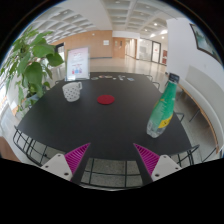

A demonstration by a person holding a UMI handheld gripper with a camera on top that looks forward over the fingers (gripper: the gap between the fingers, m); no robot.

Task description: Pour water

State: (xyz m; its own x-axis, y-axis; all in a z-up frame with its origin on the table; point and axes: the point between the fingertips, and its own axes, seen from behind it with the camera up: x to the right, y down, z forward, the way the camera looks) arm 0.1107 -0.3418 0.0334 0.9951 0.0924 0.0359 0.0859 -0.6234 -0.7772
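A green plastic bottle (163, 106) with a white cap stands upright near the right edge of a round black table (100, 125). A white cup (72, 91) stands on the far left part of the table. A small red coaster (106, 99) lies between them, toward the far side. My gripper (112, 158) is open and empty, its pink pads (76, 157) spread wide over the table's near edge. The bottle is ahead and to the right of the right finger, well beyond it.
A leafy green plant (30, 62) stands left of the table. Black wire chairs (30, 148) sit around the table's near edge. Beyond the table is a bright hall with a tiled floor (120, 65).
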